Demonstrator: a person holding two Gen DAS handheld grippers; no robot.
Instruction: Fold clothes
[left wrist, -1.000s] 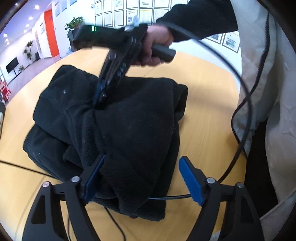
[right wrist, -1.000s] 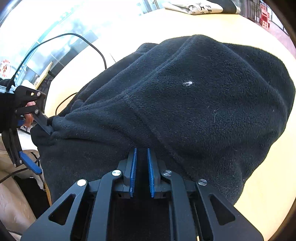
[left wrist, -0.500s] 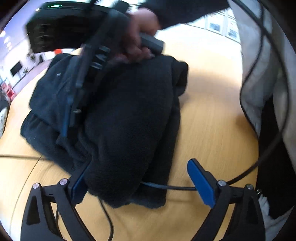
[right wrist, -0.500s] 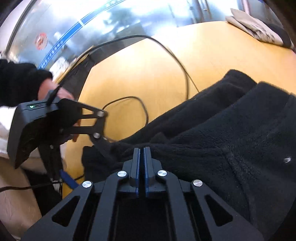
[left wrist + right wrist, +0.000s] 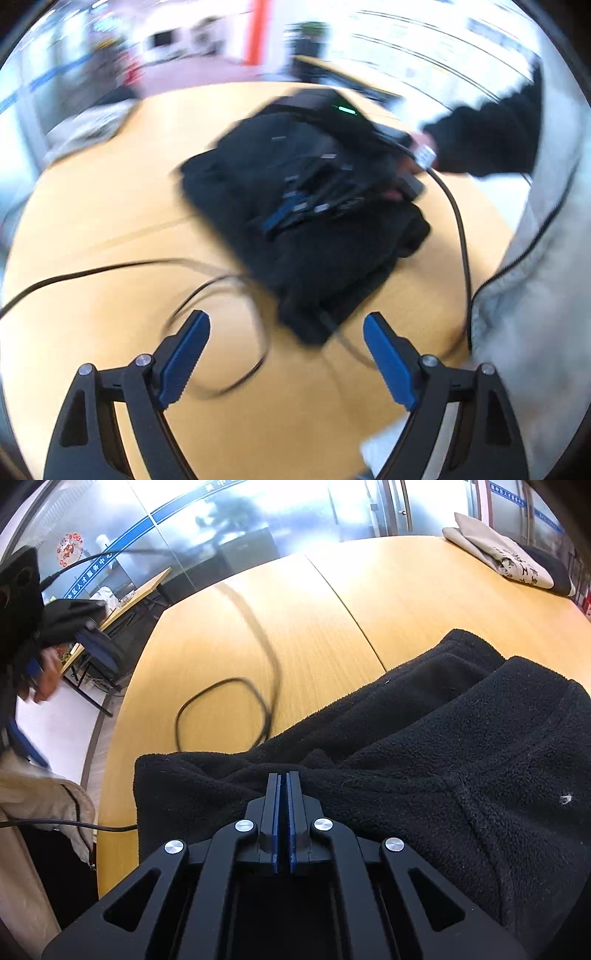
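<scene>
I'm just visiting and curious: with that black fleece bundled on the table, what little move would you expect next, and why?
Probably the right gripper presses down to flatten the black fleece. Its jaws are shut and rest on top of the folded bundle, which still looks lumpy, while the left gripper is open and off the fleece, above the wooden table.

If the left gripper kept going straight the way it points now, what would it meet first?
Most likely the near corner of the black fleece, straight ahead of the open left gripper; a loose cable crosses that line too, and blur hides depth.
</scene>
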